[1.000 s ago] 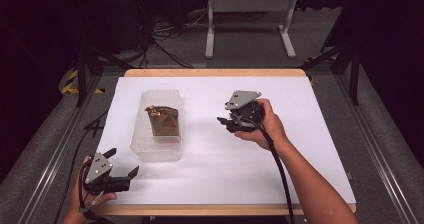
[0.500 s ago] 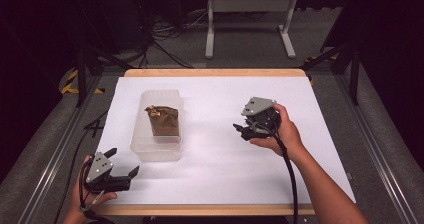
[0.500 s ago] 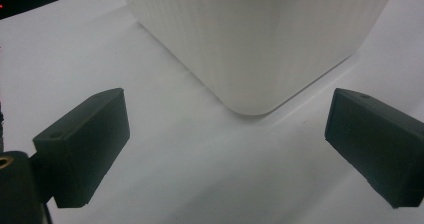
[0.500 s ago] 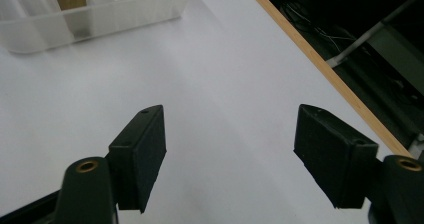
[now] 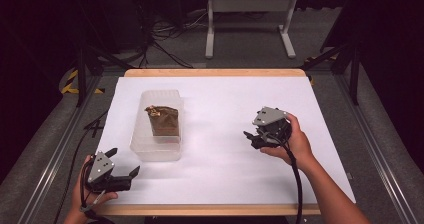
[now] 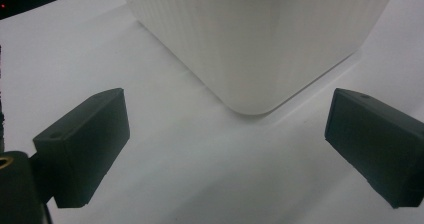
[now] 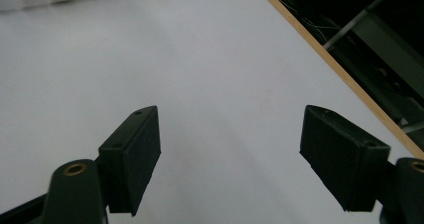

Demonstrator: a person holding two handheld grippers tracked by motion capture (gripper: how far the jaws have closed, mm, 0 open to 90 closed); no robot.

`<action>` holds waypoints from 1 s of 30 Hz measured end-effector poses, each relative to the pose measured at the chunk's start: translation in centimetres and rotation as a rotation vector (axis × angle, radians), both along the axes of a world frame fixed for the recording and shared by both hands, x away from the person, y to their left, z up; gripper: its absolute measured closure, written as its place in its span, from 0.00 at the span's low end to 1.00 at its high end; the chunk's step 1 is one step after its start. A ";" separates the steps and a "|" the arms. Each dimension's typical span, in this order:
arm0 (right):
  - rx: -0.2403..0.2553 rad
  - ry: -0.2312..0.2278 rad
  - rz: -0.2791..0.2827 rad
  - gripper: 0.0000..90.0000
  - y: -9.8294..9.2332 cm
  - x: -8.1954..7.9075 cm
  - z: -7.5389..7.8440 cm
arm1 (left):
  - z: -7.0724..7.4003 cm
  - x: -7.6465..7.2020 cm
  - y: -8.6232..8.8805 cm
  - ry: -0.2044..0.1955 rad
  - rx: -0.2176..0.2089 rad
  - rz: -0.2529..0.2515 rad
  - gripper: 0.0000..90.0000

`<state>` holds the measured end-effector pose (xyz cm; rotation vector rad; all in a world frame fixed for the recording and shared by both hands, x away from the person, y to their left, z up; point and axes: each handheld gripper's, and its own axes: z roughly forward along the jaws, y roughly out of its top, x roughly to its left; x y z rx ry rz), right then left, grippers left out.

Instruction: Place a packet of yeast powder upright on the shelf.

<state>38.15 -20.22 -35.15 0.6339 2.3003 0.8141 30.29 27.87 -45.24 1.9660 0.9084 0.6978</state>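
Table (image 5: pixel 215 184) with white top and wooden edge is the largest thing I see, set on a dark floor with cables and a pale metal stand (image 5: pixel 247 19) beyond its far edge. On the left half of the table sits 1 clear ribbed plastic container (image 5: pixel 156 146), long side running away from me; inside it stands 1 brown bag (image 5: pixel 163 120), upright, gathered at the top, toward the far half of the container. In the left gripper view the container's near corner (image 6: pixel 250 49) sits just ahead, between the 2 jaws but not touching them. Left gripper (image 5: pixel 122 170) rests at the near left corner of the table, just beside the container's near end, jaws spread wide, nothing in them. Right gripper (image 5: pixel 251 138) I hold over bare table on the right half, well apart from the container, pointing left toward it; its jaws have just been opening and now stand wide with nothing between them, as the right gripper view (image 7: pixel 230 154) confirms.
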 end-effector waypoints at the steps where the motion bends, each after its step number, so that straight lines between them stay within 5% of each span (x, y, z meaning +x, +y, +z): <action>1: 0.006 0.005 -0.011 0.27 -0.1 -0.1 -0.2 | 0.0 0.0 0.0 0.001 0.003 -0.001 0.06; 12: -0.030 0.009 -0.051 0.25 -2.9 -1.6 -1.9 | 0.0 0.1 0.0 0.000 0.006 0.008 0.05; 30: 0.012 0.023 -0.110 0.22 -7.9 -4.4 -3.4 | 0.0 0.0 -0.1 0.005 0.015 0.006 0.06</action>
